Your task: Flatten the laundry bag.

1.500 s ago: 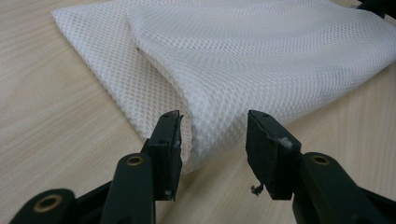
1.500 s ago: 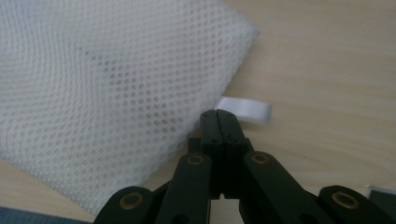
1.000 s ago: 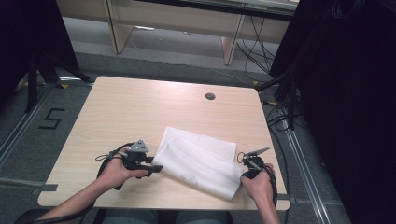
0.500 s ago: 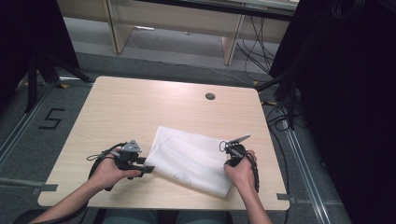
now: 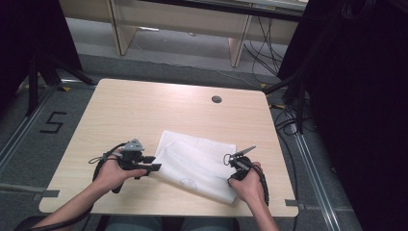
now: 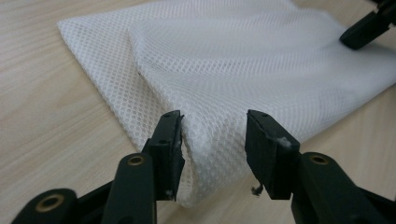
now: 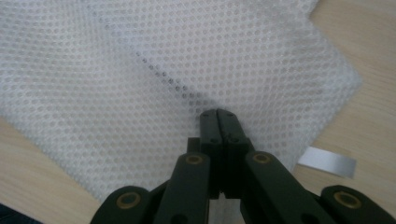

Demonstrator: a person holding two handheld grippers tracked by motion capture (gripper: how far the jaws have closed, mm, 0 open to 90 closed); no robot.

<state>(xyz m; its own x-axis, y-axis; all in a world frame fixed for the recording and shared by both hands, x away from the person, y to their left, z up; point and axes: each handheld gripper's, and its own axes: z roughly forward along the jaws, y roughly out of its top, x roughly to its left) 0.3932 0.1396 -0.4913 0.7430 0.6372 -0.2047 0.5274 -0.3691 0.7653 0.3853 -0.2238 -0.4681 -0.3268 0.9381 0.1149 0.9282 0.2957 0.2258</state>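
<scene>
Tools at work on a white mesh bag (image 5: 197, 166): my left tool (image 6: 214, 140) stands about half open, its jaws having just been closing, with a raised fold of the bag's near-left edge between them; I cannot yet call it a firm pinch, since the right-hand pad sits clear of the mesh. My right tool (image 7: 218, 116) is fully closed, its tips resting on the mesh near the bag's right edge; whether any cloth is caught between the pads I cannot tell.

The bag lies flat and slightly askew on the near half of the worktop (image 5: 144, 110), between my two hands, with one layer lapped over another along its left side. A small silver tag (image 7: 327, 161) pokes out from under its corner in the right gripper view.

Beyond it the worktop is bare wood apart from a round cable hole (image 5: 216, 99) at the far edge. Grey floor, a taped numeral (image 5: 54, 122) and a wooden frame (image 5: 192, 19) lie farther off.

By my reading the job is at an early stage: the bag is spread and both tools are at its edges, but nothing is lifted or folded over. Securing the left grip and moving the cloth remain.
</scene>
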